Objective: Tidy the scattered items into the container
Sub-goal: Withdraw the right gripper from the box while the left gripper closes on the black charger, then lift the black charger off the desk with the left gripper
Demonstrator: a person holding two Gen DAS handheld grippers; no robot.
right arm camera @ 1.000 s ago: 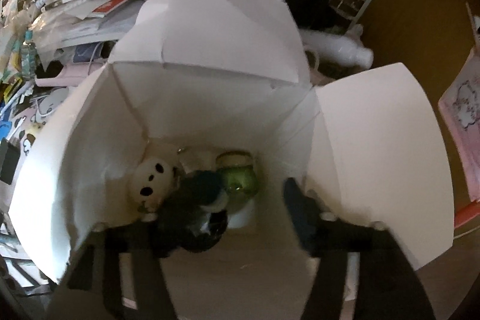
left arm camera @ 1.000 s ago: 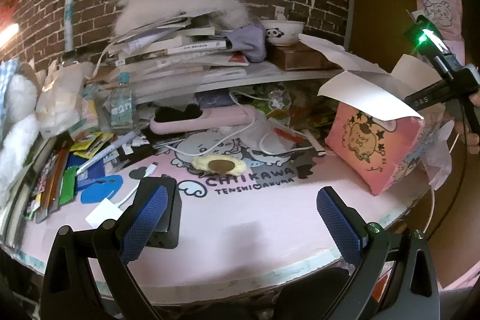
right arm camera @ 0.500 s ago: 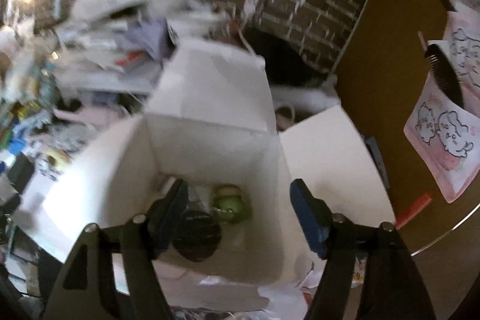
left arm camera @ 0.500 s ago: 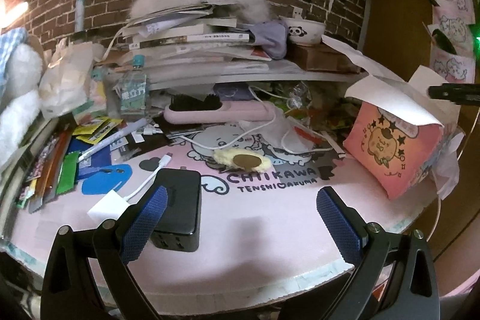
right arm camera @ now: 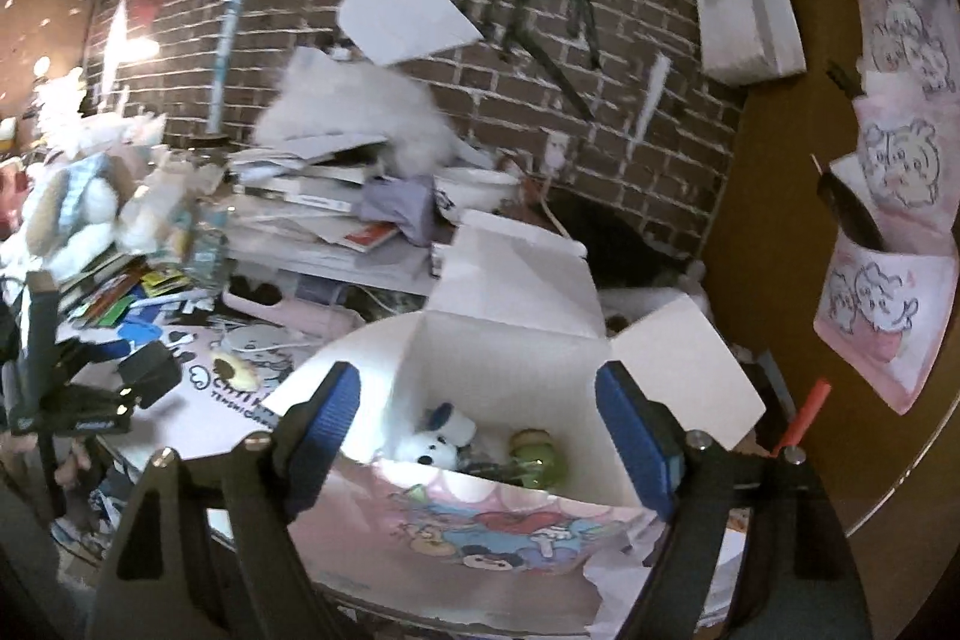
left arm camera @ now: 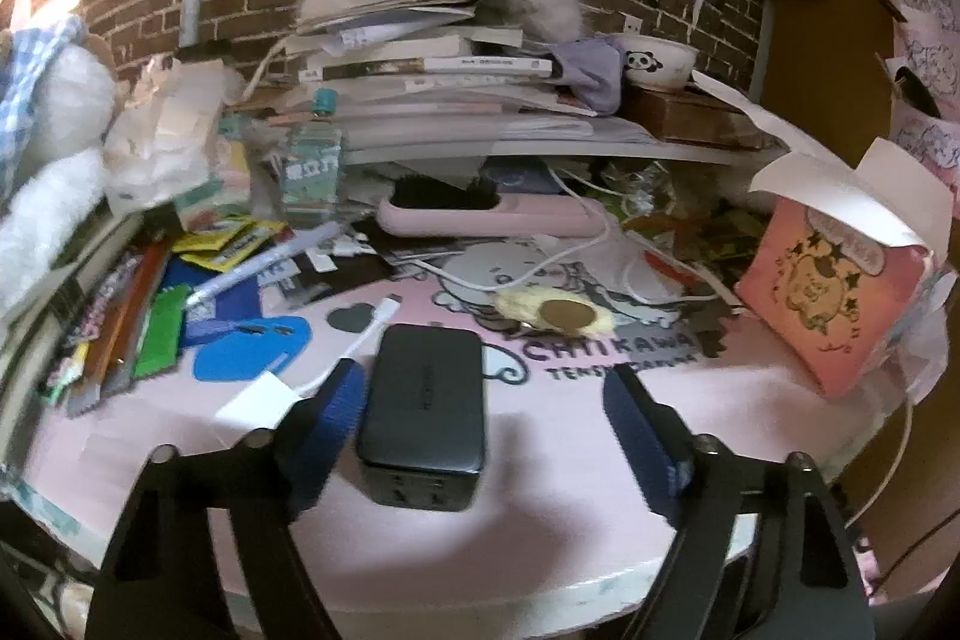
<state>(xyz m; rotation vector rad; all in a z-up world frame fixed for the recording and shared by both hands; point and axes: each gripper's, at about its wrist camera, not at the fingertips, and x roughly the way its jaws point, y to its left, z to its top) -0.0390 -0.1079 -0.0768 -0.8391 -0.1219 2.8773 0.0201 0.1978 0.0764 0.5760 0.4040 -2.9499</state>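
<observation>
A black charger block lies on the pink mat, between the open fingers of my left gripper, nearer the left finger. A yellow fuzzy item with a brown disc lies farther back. The pink cartoon box with white flaps open stands at the right. In the right wrist view my right gripper is open and empty, above the box. Inside lie a white panda plush and a green jar. The charger block shows at the left there.
A white cable adapter lies left of the charger. Pens, packets and a blue card clutter the left side. A pink hairbrush and stacked books fill the back. The mat's front edge is close.
My left gripper moved forward so the charger block now lies between its fingers. My right gripper pulled up and back out of the box, empty.
</observation>
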